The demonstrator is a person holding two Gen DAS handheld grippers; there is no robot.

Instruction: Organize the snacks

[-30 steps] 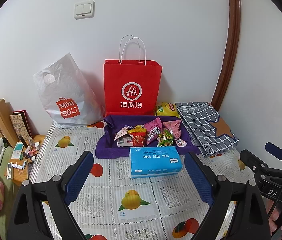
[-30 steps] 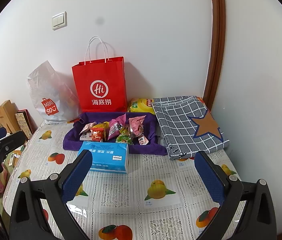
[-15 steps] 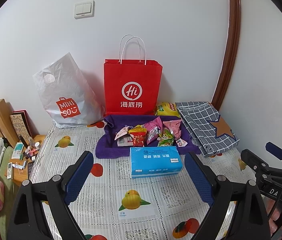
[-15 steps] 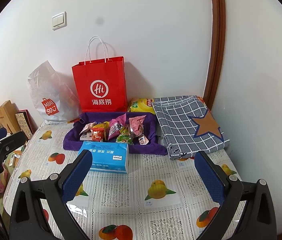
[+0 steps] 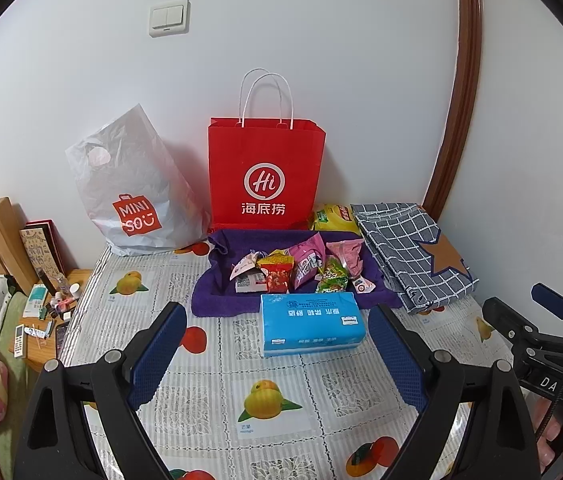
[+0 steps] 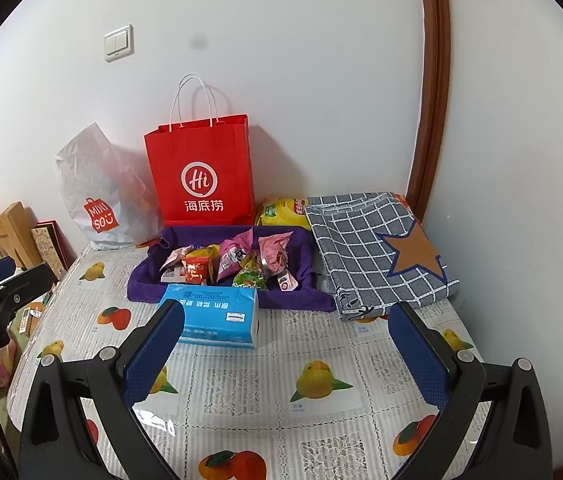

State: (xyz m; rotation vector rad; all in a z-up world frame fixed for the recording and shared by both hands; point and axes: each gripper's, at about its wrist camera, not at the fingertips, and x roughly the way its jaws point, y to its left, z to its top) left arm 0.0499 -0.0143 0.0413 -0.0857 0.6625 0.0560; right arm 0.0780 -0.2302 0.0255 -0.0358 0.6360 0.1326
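- nothing has shifted since a second ago: both grippers hang in the same spots above the table, and the snacks lie just where they were.
- table [image 5: 209, 360], under a fruit-print cover, fills the lower part of both views.
- red paper bag [image 5: 265, 176] stands upright against the wall, with a white minisou plastic bag [image 5: 133, 192] just beside it on the left.
- grey checked cloth [image 5: 409, 252] with a brown star lies folded at the right, near the wall corner.
- purple cloth tray [image 5: 217, 296] sits in front of the red bag, and the snacks [image 5: 301, 268] are heaped inside it: pink, red and green packets, all touching.
- blue tissue pack [image 5: 309, 324] lies flat, touching the tray's near edge.
- yellow packet [image 5: 333, 216] peeks out behind the tray, between the red bag and the checked cloth.
- left gripper [image 5: 273, 356] is spread wide with nothing between its blue pads, the tissue pack showing in the gap.
- right gripper [image 6: 285, 352] is also spread wide and empty, off to the right of the tissue pack.
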